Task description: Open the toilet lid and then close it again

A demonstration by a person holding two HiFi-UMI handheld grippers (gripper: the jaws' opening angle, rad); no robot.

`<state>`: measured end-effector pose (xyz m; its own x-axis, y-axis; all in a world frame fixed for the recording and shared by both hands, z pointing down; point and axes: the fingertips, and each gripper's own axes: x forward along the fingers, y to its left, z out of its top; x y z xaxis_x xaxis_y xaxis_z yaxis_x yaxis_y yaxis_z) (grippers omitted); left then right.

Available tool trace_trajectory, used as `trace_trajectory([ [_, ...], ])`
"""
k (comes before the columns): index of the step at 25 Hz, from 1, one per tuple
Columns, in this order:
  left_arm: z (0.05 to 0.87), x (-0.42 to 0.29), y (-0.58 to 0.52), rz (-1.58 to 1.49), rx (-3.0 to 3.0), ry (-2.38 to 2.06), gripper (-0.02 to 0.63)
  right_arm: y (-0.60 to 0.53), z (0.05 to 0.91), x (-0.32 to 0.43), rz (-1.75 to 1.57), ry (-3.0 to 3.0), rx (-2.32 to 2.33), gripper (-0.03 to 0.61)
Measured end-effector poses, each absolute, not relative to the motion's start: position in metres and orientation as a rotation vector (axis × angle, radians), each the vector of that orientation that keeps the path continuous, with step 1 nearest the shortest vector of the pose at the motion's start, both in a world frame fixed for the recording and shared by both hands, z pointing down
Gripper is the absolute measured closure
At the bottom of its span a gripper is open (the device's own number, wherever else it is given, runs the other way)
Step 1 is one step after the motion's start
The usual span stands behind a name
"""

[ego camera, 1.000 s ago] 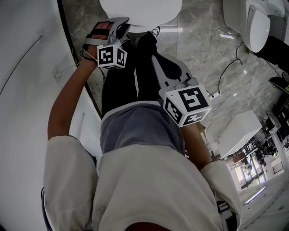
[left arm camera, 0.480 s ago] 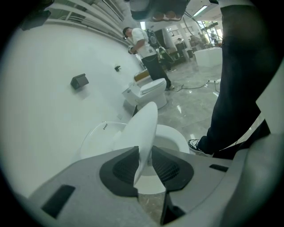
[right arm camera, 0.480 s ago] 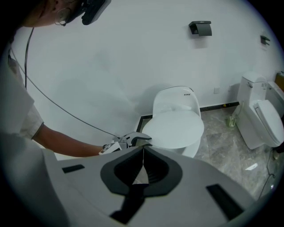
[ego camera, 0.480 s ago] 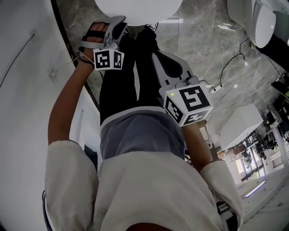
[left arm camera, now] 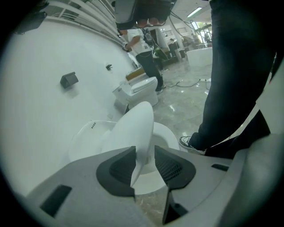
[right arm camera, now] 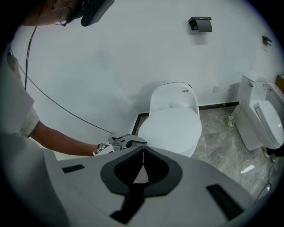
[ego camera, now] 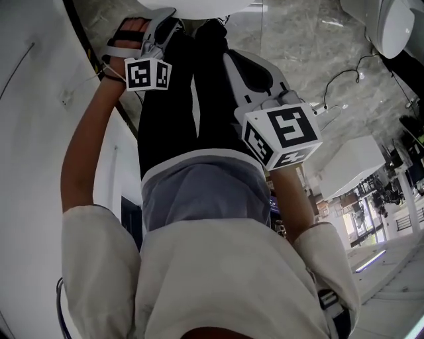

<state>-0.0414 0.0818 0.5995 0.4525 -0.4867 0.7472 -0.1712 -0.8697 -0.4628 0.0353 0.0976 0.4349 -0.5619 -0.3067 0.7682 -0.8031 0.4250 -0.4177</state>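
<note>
The white toilet lid [right arm camera: 171, 128] lies low over the bowl [left arm camera: 166, 135], against the white wall. In the left gripper view the lid's front edge [left arm camera: 143, 133] runs edge-on between the jaws. My left gripper [left arm camera: 144, 164] is at that edge; its jaws are opening, with a thin gap at the right pad [left arm camera: 171, 166]. From the right gripper view, the left gripper [right arm camera: 126, 142] sits at the lid's front left rim. My right gripper [right arm camera: 143, 150] hangs in front of the toilet, shut and empty. In the head view only a sliver of the lid [ego camera: 199, 5] shows, with the left gripper [ego camera: 162, 30] beside it.
A second toilet [right arm camera: 262, 119] stands to the right, with cables [ego camera: 331, 106] on the marble floor near it. The person's black trouser legs [ego camera: 192, 99] are close before the bowl. A white wall [ego camera: 33, 132] runs along the left. Another person [left arm camera: 142, 48] stands far back.
Both grippers have sunk toward the toilet. The left one has gone down with the lid's edge, and the lid has slid almost out of the top of the head view.
</note>
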Motion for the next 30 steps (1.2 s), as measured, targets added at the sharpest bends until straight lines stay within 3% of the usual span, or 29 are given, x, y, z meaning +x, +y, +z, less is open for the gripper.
trace_trajectory([
  [15,0.626,-0.036,0.096,-1.402,-2.648,0.33,0.475,0.072,0.452,0.041,0.968,-2.086,0.897,0.568],
  [30,0.669,-0.038,0.104,-1.595,-2.758,0.563,0.48,0.091,0.467,0.033,0.988,-2.083,0.867,0.568],
])
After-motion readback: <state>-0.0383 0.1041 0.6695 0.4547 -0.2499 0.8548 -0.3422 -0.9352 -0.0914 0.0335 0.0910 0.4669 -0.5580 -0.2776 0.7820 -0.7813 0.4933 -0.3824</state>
